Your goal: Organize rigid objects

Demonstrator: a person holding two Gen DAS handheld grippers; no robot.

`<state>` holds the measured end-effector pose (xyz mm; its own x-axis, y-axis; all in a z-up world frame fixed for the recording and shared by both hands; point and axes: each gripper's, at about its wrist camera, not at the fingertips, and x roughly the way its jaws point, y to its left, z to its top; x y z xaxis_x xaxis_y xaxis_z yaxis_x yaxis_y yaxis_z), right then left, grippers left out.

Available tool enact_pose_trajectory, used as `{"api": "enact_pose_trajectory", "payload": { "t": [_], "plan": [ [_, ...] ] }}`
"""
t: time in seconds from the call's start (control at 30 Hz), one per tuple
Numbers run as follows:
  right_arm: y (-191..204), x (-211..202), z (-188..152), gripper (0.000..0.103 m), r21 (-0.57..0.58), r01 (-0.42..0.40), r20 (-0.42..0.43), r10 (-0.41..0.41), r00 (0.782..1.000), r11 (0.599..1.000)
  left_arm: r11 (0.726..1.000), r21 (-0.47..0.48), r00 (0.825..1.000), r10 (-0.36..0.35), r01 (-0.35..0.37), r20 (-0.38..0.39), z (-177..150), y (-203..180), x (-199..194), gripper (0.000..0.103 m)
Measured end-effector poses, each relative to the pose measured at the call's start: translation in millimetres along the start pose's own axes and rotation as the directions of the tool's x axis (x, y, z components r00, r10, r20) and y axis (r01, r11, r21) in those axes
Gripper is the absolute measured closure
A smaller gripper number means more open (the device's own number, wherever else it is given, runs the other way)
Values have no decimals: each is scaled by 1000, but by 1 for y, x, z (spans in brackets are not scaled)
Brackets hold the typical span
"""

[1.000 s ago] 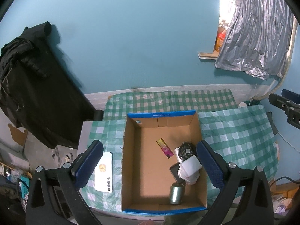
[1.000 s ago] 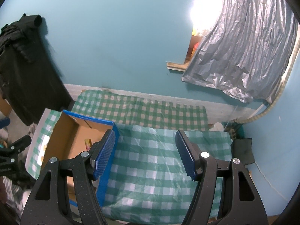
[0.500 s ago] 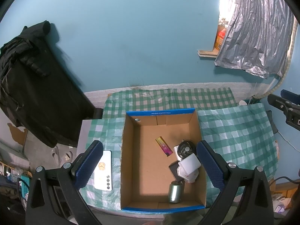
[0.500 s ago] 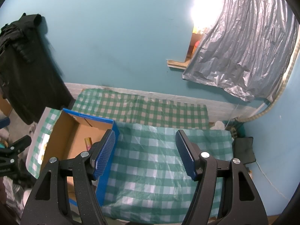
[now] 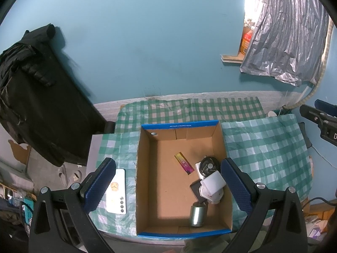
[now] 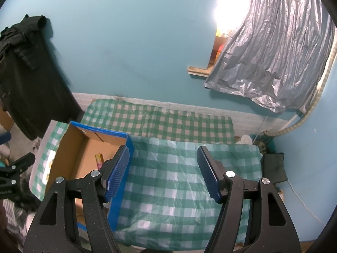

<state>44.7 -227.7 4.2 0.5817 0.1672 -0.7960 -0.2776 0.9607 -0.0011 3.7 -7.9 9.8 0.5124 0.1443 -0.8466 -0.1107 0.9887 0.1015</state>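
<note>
Left gripper (image 5: 168,186) spread wide, empty, above cardboard box (image 5: 147,189) holding several items. White phone (image 5: 117,190) lies under its left finger, outside box: likely next pick; descend, straddle it. Right gripper (image 6: 163,171) spread, empty, over checked bench (image 6: 179,179).

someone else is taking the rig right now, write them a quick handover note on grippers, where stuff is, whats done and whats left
Left gripper: open, empty, above the cardboard box.
Right gripper: open, empty, over bare checked tablecloth right of the box.
Done: in the box lie a colourful lighter, small round fan, white gadget, dark flat item under it, and metal cylinder.
Left: the white phone lies on the cloth left of the box; probably goes in next.
</note>
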Motion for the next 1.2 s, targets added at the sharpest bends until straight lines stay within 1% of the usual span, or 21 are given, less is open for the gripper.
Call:
{"api": "enact_pose_trajectory", "payload": {
  "t": [1.2],
  "plan": [
    [2, -1, -2, 36, 9, 4, -4, -4, 1000, 1000, 1000, 9, 1000, -4, 4, -1, -4, 0, 1, 2]
  ]
}}
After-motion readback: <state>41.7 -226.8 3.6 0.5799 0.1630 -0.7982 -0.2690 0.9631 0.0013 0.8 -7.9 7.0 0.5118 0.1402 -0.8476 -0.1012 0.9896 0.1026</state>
